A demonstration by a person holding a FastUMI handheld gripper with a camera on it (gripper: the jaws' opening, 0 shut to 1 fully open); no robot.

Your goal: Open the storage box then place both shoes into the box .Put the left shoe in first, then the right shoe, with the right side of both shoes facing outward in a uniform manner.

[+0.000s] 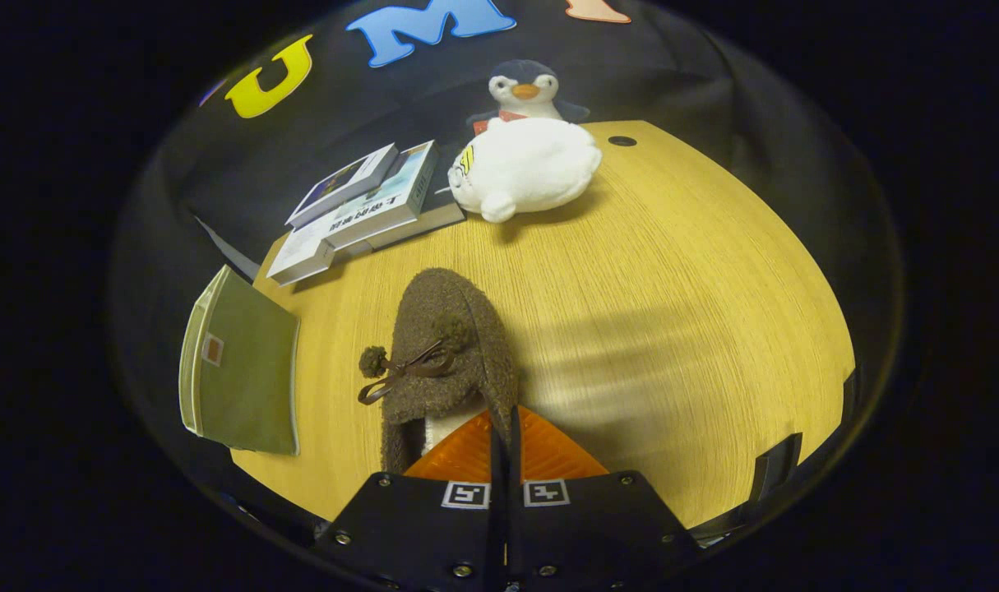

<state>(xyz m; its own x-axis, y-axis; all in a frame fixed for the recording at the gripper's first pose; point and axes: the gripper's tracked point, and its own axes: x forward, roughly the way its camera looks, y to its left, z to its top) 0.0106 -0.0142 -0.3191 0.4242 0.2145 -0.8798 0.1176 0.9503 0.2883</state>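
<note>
- tool [506, 444]: fingers nearly together, pinching the rim of the shoe's opening on its right side, at the heel end
- shoe [450, 353]: brown fuzzy slipper with pale lining, bow and pom-pom on top, toe pointing away from the fingers, over the desk [672, 271]
- green storage box [240, 370]: left of the shoe, at the desk's left edge, lid closed
- stack of books [367, 205]: beyond the shoe, far-left of the desk
- penguin plush [528, 156]: just right of the books, at the far edge
</note>
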